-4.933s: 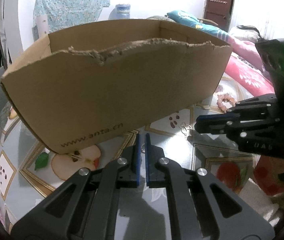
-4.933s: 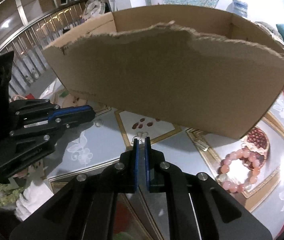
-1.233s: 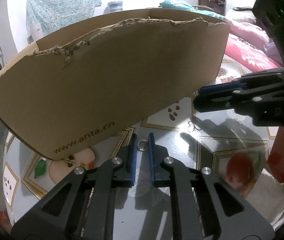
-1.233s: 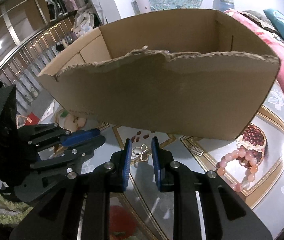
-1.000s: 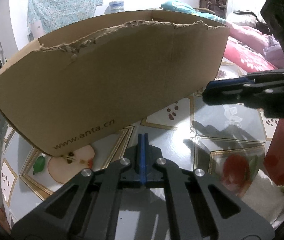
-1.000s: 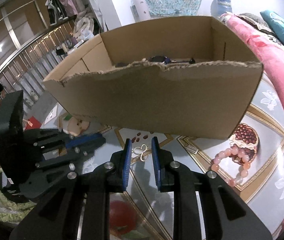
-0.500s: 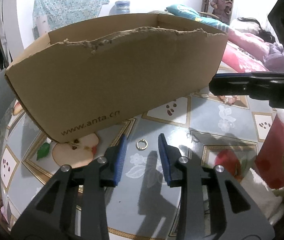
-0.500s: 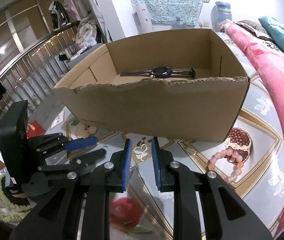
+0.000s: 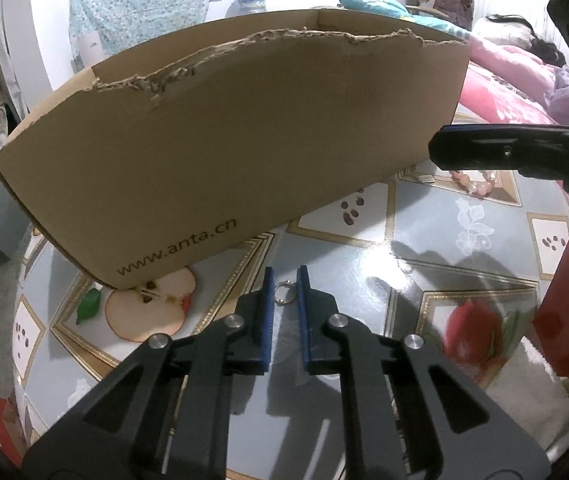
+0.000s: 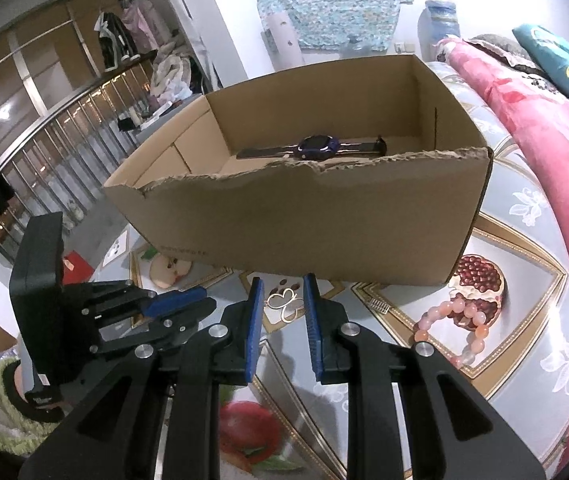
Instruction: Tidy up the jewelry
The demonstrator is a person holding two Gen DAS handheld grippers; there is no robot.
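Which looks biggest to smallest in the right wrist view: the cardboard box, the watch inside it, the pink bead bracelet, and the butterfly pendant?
1. cardboard box, by far.
2. watch and pink bead bracelet: similar apparent extent; the watch lies farther off, so I won't rank them.
3. butterfly pendant, smallest.

"www.anta.cn" printed in dark letters on the cardboard box [image 9: 212, 152] front wall

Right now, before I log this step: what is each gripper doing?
Left gripper: open, its fingers flank a small ring on the table, not gripped.
Right gripper: open, above a gold butterfly-shaped piece, holding nothing.
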